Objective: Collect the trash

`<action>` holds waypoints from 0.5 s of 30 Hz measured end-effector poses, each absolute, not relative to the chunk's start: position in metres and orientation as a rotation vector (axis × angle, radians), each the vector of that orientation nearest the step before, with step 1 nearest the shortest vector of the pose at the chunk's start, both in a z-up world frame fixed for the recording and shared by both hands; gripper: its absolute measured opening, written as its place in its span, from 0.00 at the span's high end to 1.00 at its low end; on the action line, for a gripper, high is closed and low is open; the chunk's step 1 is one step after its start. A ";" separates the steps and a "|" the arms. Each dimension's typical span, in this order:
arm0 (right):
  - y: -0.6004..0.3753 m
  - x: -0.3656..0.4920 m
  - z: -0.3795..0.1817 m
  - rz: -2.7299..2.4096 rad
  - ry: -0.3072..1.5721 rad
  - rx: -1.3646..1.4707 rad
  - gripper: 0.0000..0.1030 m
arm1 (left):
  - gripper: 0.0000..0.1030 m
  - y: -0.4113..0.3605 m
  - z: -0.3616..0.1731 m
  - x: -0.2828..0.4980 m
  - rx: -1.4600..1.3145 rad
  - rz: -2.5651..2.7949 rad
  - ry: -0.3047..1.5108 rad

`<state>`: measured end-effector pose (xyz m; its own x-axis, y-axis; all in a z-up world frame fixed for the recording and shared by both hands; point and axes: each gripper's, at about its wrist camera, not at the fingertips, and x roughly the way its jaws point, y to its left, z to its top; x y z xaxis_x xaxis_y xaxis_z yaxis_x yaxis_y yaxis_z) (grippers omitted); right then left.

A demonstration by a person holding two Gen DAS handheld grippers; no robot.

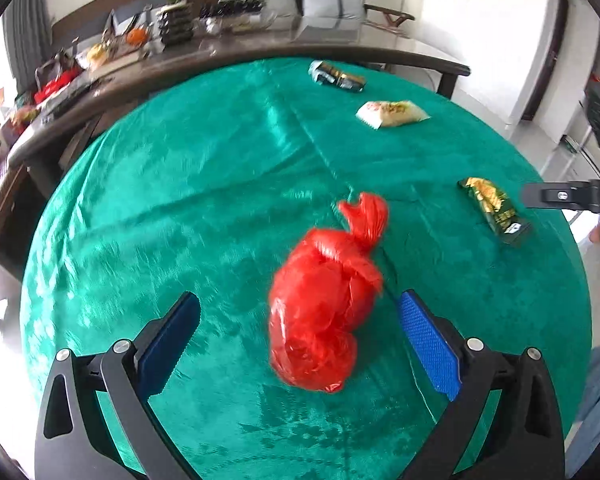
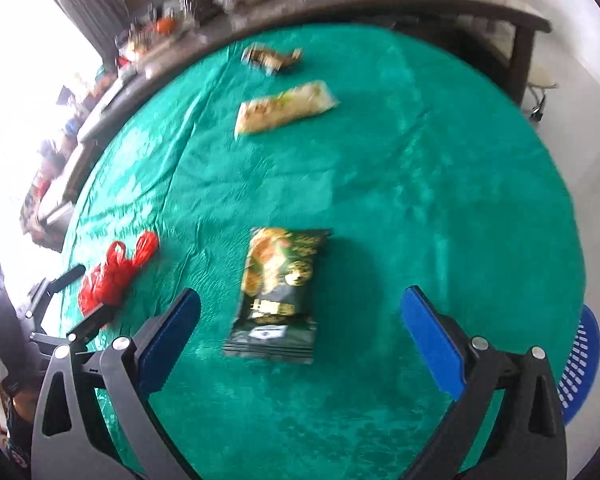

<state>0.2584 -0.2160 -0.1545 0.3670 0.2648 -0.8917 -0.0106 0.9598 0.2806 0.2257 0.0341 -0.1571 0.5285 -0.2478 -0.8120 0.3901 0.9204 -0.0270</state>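
Red bag one, wrappers three.

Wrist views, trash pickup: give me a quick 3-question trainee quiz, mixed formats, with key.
1. True or false: the left gripper is shut on the red plastic bag.
2. Multiple choice: which item lies directly ahead of the open right gripper? A) the dark green snack packet B) the pale yellow packet C) the red plastic bag
3. Fill in: counting the bag, ___ pieces of trash lie on the green tablecloth.

Key
1. False: its jaws are open, with the bag lying between the fingers.
2. A
3. Four: the bag, the two packets above, and a crumpled dark wrapper at the far edge.
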 end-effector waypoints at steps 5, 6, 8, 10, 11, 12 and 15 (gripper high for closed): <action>-0.175 0.277 -0.167 0.102 1.218 0.094 0.37 | 0.08 0.016 -0.156 0.236 0.258 -0.428 0.966; -0.170 0.277 -0.166 0.080 1.203 0.061 0.57 | 0.12 0.011 -0.159 0.237 0.297 -0.427 0.974; -0.172 0.274 -0.161 0.073 1.164 0.056 0.64 | 0.37 0.006 -0.166 0.238 0.346 -0.426 1.002; -0.180 0.268 -0.155 0.080 1.135 0.081 0.66 | 0.58 0.011 -0.166 0.239 0.285 -0.467 1.015; -0.185 0.263 -0.150 0.096 1.117 0.090 0.66 | 0.59 0.012 -0.166 0.240 0.270 -0.458 1.021; -0.191 0.258 -0.146 0.106 1.109 0.095 0.66 | 0.59 0.011 -0.165 0.239 0.266 -0.453 1.013; -0.225 0.242 -0.129 0.146 1.086 0.135 0.66 | 0.61 0.005 -0.156 0.234 0.233 -0.474 0.997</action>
<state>0.2424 -0.2245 -0.1293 0.4581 0.1838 -0.8697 -0.0517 0.9822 0.1804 0.2338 0.0051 -0.1555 0.4529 -0.2752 -0.8480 0.4839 0.8748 -0.0254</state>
